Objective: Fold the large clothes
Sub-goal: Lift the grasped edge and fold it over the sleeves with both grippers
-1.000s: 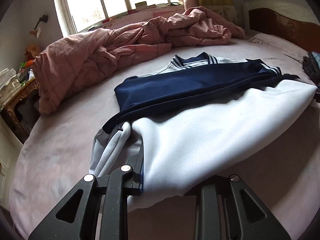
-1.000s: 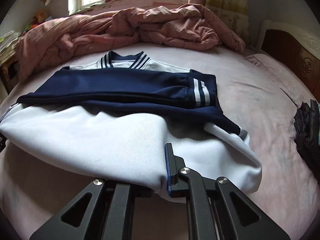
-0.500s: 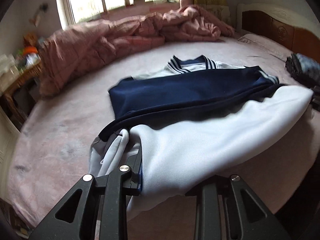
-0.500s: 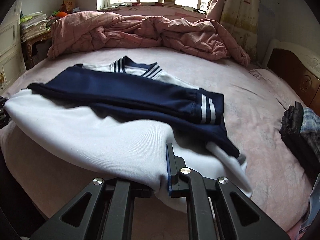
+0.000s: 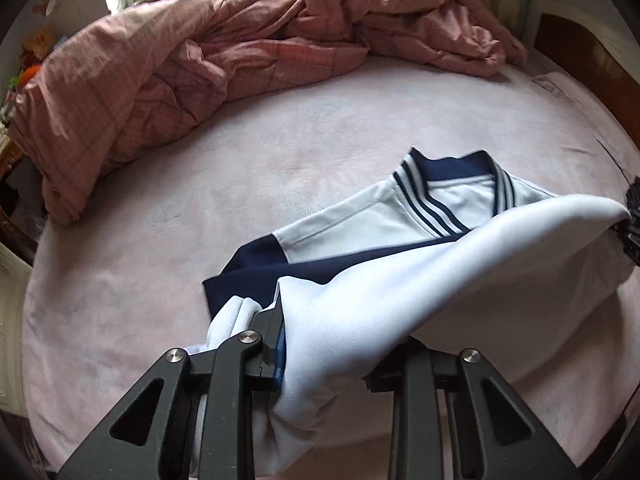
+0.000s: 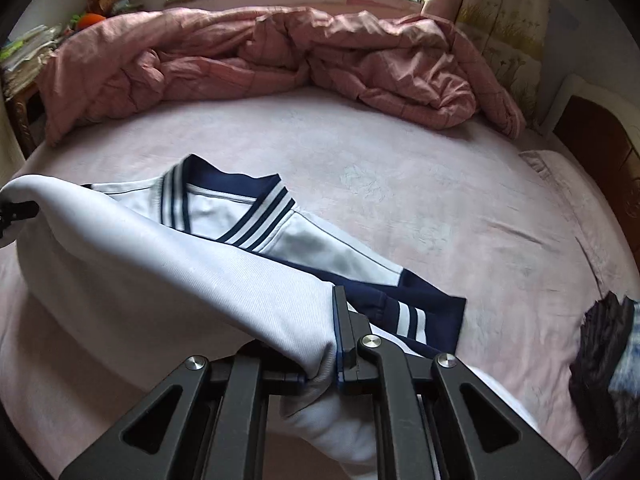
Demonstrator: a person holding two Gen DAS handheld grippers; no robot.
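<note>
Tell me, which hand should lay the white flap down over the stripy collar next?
Both, probably. The left gripper and the right gripper each pinch a corner of the jacket, with its raised flap between them. Neither seems better placed; one alone would likely leave the fold crooked over the collar.

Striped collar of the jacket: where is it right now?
The striped collar lies flat on the pink bedsheet, centre-right in the left wrist view, just beyond the lifted white hem; the rumpled pink quilt lies further back.

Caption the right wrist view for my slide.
Right gripper clamps the white hem of a navy-and-white jacket, carrying it over toward the striped collar on a pink bed.
</note>
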